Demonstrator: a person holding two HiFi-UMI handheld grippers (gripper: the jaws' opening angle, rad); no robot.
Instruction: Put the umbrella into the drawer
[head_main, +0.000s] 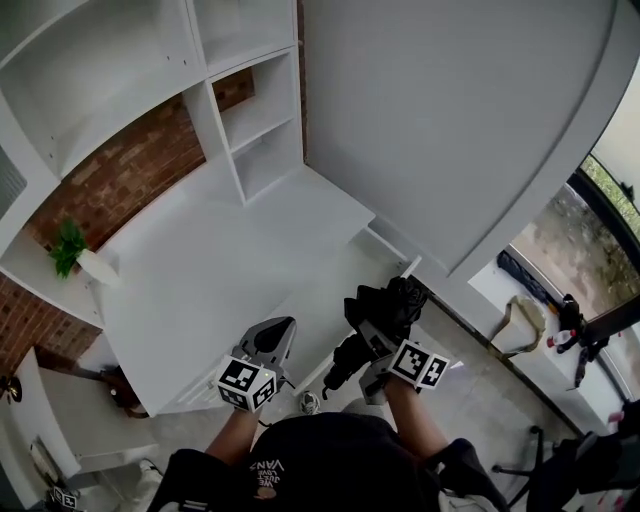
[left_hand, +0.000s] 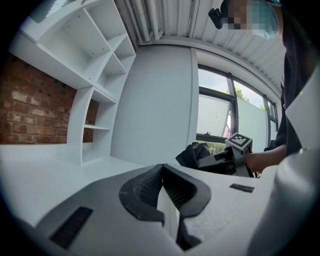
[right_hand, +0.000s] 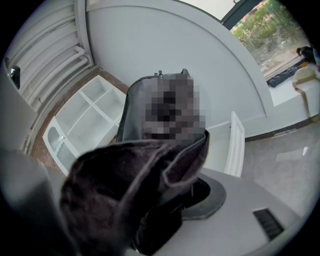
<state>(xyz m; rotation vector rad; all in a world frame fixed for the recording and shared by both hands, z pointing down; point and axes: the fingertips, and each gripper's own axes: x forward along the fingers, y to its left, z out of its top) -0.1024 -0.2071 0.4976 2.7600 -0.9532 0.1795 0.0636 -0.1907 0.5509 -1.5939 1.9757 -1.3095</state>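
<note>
A black folded umbrella (head_main: 386, 303) lies crosswise in my right gripper (head_main: 376, 335), whose jaws are shut on its bunched fabric. In the right gripper view the umbrella (right_hand: 131, 186) fills the space between the jaws and hides most of them. Beyond it the white drawer (right_hand: 234, 144) stands pulled out below the desk's right end (head_main: 388, 246). My left gripper (head_main: 274, 338) hovers over the desk's near edge, shut with nothing in it (left_hand: 161, 174). From the left gripper view the right gripper (left_hand: 224, 160) and the umbrella (left_hand: 194, 154) show at the right.
The white desk (head_main: 200, 270) has a shelf unit (head_main: 250, 120) at its back against a brick wall. A small potted plant (head_main: 70, 250) sits on a side ledge. A large white curved panel (head_main: 450, 120) rises at the right. The window sill (head_main: 560, 340) carries several items.
</note>
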